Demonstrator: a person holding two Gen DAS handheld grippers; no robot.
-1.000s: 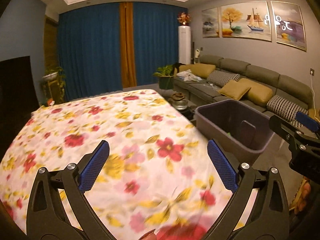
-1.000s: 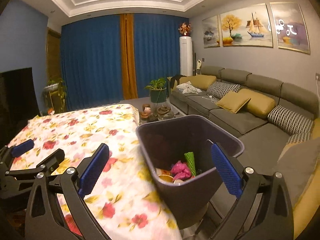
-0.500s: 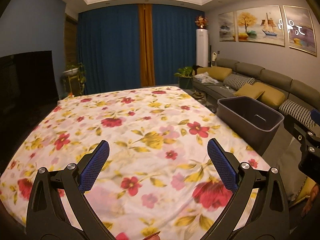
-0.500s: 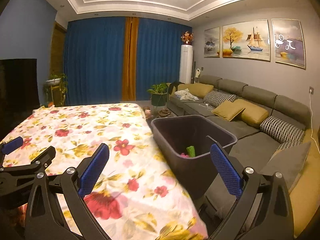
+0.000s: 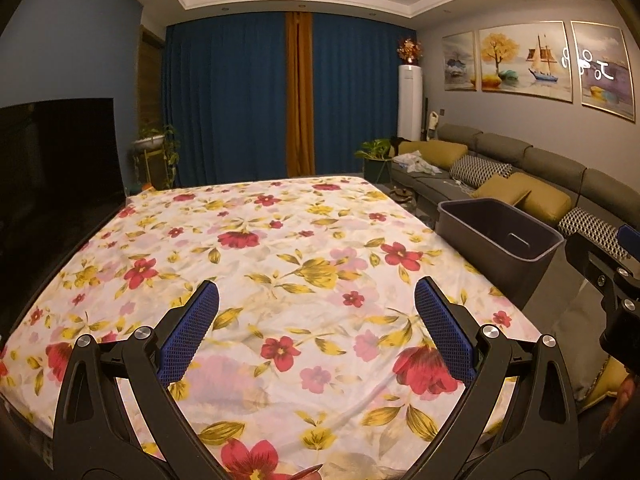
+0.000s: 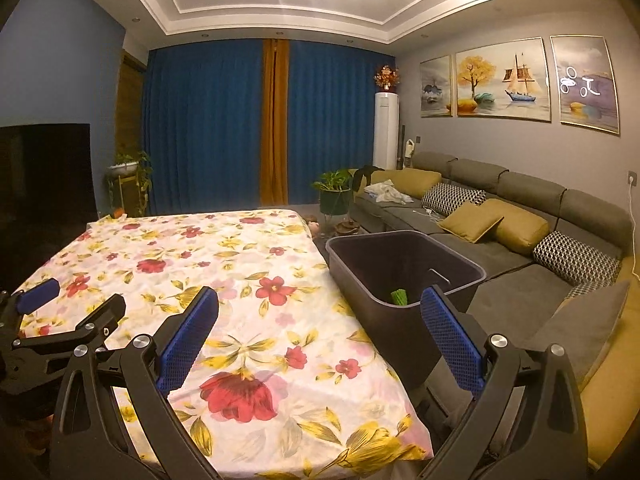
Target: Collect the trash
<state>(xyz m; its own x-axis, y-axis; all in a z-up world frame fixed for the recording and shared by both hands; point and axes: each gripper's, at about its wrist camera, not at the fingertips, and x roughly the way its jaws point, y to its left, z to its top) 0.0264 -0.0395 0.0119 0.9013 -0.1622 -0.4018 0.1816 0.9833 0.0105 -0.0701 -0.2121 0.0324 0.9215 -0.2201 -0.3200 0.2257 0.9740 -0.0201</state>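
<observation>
left gripper (image 5: pixel 316 320) wide open, holding nothing, over cloth (image 5: pixel 280 248) | right gripper (image 6: pixel 320 320) wide open, holding nothing, at cloth's right edge | bin (image 6: pixel 404 276) just beside that edge

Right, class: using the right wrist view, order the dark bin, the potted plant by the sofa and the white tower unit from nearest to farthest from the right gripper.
From the right gripper:
1. Dark bin, just ahead, right of the floral table.
2. Potted plant, beyond the bin, at the sofa's far end.
3. White tower unit, in the far corner by the blue curtains.
</observation>
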